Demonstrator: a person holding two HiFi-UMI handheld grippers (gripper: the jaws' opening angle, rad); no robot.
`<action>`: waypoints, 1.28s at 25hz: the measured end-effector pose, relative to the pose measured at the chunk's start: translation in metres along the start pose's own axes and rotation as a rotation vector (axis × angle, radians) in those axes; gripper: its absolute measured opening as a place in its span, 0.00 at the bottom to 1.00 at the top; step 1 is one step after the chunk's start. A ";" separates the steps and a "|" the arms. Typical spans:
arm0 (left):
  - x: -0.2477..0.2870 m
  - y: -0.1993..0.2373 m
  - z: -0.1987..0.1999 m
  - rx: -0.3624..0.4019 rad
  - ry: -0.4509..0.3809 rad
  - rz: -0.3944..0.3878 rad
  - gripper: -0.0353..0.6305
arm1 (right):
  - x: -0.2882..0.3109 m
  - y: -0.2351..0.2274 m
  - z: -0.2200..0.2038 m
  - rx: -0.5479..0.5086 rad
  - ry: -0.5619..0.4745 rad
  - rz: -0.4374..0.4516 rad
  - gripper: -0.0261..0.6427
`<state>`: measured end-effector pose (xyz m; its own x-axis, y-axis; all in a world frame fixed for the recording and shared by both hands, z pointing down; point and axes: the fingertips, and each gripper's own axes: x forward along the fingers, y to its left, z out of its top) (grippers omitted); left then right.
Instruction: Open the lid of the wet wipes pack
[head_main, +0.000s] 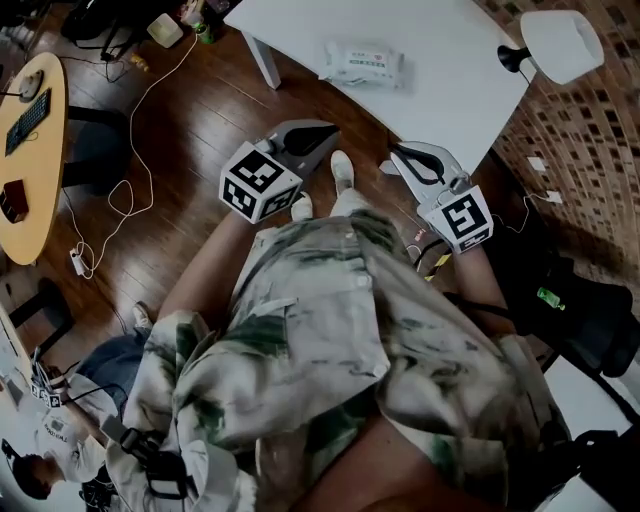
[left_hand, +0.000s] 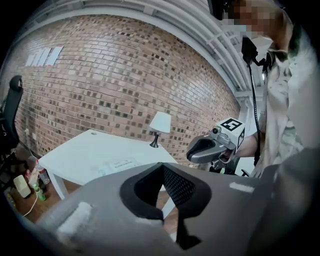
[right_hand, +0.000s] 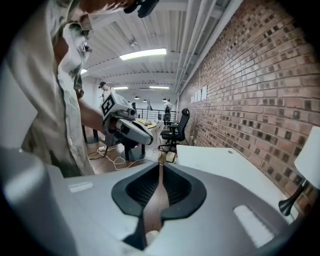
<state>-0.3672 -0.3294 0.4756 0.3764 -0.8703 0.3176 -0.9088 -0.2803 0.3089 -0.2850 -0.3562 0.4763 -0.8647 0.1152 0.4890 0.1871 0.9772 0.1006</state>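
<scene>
Presently, step 1 (approach) looks pending.
Head view: wet wipes pack (head_main: 362, 63) lies on white table (head_main: 450, 100), well apart from left gripper (head_main: 322, 135) and right gripper (head_main: 402, 152).
Left gripper view: jaws together, empty.
Right gripper view: jaws together, empty.
Next, likely: reach to pack, part jaws.

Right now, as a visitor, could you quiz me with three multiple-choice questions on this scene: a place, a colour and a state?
1. Where does the wet wipes pack lie?
A on the white table
B on the floor
C in a gripper

2. What colour is the shade of the lamp?
A red
B white
C black

3. What does the left gripper hold?
A the pack
B a cable
C nothing

Answers: A, the pack lies flat on the tabletop. B, the shade is white. C, the left gripper view shows its jaws together with nothing between.
</scene>
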 end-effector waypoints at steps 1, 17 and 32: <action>0.011 0.012 0.000 -0.002 0.011 0.010 0.05 | 0.011 -0.015 -0.006 -0.046 0.027 0.010 0.08; 0.128 0.158 -0.051 -0.168 0.156 0.225 0.05 | 0.141 -0.123 -0.072 -0.319 0.160 0.213 0.12; 0.136 0.170 -0.083 -0.212 0.268 0.274 0.05 | 0.176 -0.117 -0.084 -0.422 0.186 0.288 0.10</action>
<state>-0.4560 -0.4617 0.6460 0.1856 -0.7572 0.6263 -0.9351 0.0596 0.3493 -0.4202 -0.4654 0.6236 -0.6610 0.2971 0.6891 0.6085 0.7496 0.2605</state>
